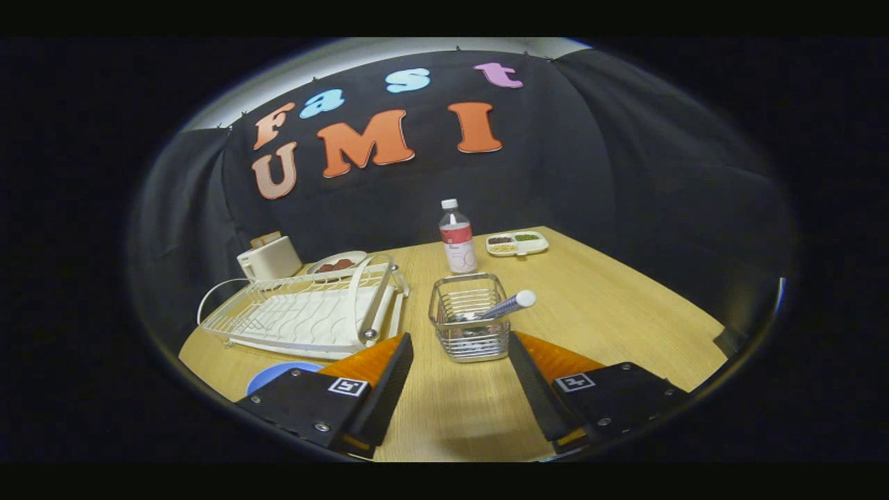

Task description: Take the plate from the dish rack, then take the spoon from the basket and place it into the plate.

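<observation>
jaws (458, 361) standing apart, holding nothing, just short of the basket (469, 325). spoon (510, 304) leaning inside it, handle tilting right. blue plate (278, 375) lying on the bench (611, 305) beside the dish rack (305, 312). risk: the light basket tipping or sliding while the spoon is being pinched.

1. Black cloth (590, 173) walls the booth on all sides.
2. A pale strip of wall (389, 52) shows above the cloth's top edge.
3. A light wooden table (625, 305) meets the cloth at its far edge.

Black tool (460, 345), orange finger backs, square markers, silver screws
</observation>
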